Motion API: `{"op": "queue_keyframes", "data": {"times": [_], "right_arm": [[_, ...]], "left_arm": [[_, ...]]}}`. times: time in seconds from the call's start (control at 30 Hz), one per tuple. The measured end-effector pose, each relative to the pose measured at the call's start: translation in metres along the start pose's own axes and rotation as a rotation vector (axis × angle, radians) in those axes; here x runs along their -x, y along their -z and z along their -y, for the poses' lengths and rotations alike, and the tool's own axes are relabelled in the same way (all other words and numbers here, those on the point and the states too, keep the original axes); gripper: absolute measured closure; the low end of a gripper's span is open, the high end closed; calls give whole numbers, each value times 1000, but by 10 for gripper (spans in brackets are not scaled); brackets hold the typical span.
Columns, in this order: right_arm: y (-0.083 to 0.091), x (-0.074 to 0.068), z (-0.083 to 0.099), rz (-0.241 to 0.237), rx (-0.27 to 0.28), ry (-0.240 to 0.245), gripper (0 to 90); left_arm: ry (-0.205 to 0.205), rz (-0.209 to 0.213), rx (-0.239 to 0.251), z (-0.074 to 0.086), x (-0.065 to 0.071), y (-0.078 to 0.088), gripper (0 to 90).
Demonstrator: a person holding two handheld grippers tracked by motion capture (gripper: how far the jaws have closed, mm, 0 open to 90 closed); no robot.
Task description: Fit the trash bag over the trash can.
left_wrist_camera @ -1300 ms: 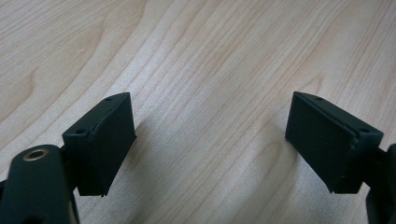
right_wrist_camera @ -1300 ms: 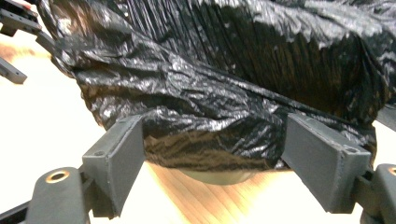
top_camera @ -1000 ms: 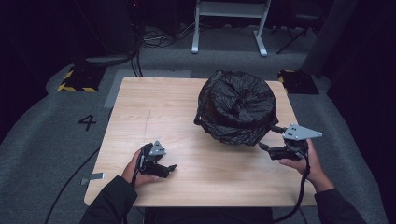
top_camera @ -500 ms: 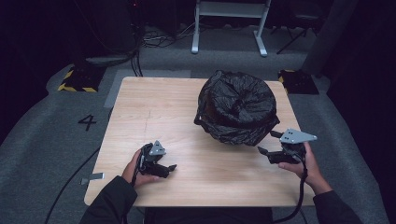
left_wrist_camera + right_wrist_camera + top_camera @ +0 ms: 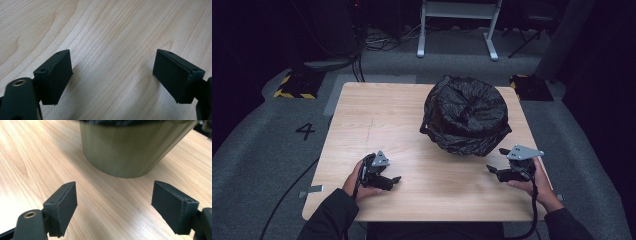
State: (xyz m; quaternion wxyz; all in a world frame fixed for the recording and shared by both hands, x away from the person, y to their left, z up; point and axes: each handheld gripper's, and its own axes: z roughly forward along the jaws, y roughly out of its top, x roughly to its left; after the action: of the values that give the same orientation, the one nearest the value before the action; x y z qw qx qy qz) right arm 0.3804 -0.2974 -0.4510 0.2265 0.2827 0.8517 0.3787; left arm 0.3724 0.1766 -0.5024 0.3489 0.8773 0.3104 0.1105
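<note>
A round bin lined with a black plastic bag stands on the wooden table, right of the middle. In the right gripper view its olive-green wall rises just ahead of the jaws. My right gripper rests low at the table's front right, a short way in front of the bin, open with nothing between its pads. My left gripper lies near the front left edge, pointing right, open and empty over bare wood.
The bag's loose edge spills over the bin's rim toward the front. A white frame and cables stand on the floor behind the table. A "4" is marked on the grey floor at the left.
My right gripper has come down and slightly toward the front of the table, ending close to the surface. The left gripper and the bin have stayed put.
</note>
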Motion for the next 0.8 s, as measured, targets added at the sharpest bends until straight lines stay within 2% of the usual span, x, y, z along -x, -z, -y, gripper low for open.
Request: {"op": "queue_keyframes", "data": {"times": [0.5, 0.8], "right_arm": [[-5, -4, 24, 20, -67, -18, 213], [-5, -4, 38, 26, -80, -35, 216]], "left_arm": [[1, -2, 1, 0, 0, 0, 160], [0, -3, 2, 0, 0, 0, 160]]}}
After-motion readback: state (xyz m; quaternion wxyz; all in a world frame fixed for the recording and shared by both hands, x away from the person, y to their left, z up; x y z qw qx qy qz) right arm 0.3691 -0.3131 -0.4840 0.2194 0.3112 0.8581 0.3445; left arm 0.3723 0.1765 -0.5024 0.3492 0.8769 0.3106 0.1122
